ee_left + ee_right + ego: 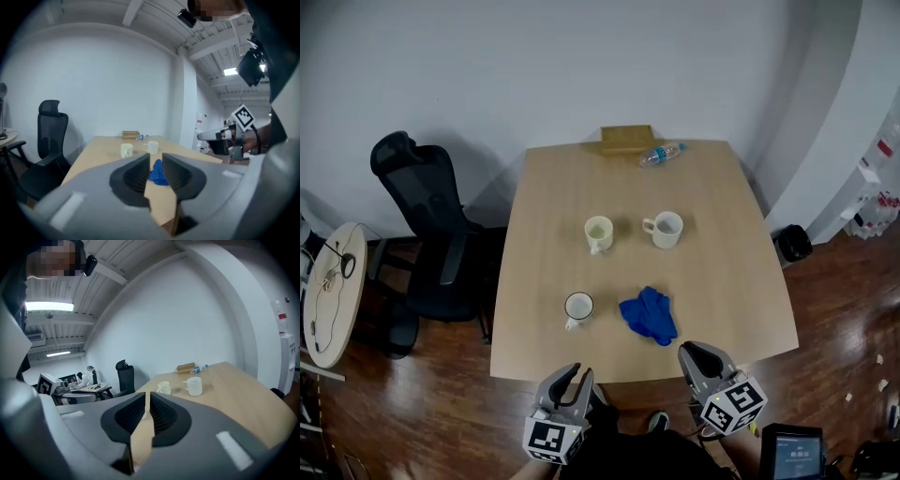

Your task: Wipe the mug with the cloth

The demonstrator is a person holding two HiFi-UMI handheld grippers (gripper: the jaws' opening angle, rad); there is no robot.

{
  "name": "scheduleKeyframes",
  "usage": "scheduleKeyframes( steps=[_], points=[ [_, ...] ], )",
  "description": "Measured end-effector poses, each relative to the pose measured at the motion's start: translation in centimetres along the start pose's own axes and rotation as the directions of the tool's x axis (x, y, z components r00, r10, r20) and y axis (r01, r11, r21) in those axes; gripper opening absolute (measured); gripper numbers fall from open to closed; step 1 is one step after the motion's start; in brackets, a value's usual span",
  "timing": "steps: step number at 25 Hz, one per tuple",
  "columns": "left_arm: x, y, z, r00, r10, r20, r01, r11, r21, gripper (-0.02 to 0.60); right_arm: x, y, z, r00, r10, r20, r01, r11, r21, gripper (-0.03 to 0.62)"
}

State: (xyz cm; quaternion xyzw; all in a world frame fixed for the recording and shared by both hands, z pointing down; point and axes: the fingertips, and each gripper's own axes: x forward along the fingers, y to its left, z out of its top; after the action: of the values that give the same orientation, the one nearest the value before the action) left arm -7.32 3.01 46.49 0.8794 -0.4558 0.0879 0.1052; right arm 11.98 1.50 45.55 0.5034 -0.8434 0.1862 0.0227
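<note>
A pale bench on a dark wood floor carries three mugs and a cloth. The left hand-held gripper is barely open and the right hand-held gripper closed, both empty.

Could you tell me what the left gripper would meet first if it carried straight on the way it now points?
Most likely the blue cloth: it lies dead ahead of the left gripper, framed between its jaws, on the table. Depth is unclear, so bare table might come first.
</note>
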Motion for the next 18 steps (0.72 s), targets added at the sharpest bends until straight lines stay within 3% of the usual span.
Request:
scheduleKeyframes(
  steps=[3, 6, 11, 18],
  points=[
    [-0.6, -3.9, 0.2, 0.997, 0.071, 0.009, -0.071, 0.997, -0.011, 0.083, -3.2, 0.7, 0.0, 0.998, 0.046, 0.031, -0.044, 0.997, -0.061, 0.035],
    [-1.5, -7.0, 0.9, 0.993, 0.109, 0.039, -0.108, 0.994, -0.014, 0.083, -6.0, 0.8, 0.2, 0.997, 0.04, 0.071, -0.028, 0.987, -0.158, 0.034],
    [-3.8, -10.5, 2.1, 0.995, 0.038, 0.092, -0.046, 0.995, 0.086, 0.083, -8.6, 1.1, 0.6, 0.992, 0.009, 0.126, 0.016, 0.98, -0.199, 0.034],
    [-5.0, -11.0, 1.9, 0.995, -0.025, 0.096, 0.02, 0.998, 0.056, 0.083, -9.6, 3.1, 0.5, 0.99, -0.022, 0.137, 0.052, 0.974, -0.221, 0.025]
  ],
)
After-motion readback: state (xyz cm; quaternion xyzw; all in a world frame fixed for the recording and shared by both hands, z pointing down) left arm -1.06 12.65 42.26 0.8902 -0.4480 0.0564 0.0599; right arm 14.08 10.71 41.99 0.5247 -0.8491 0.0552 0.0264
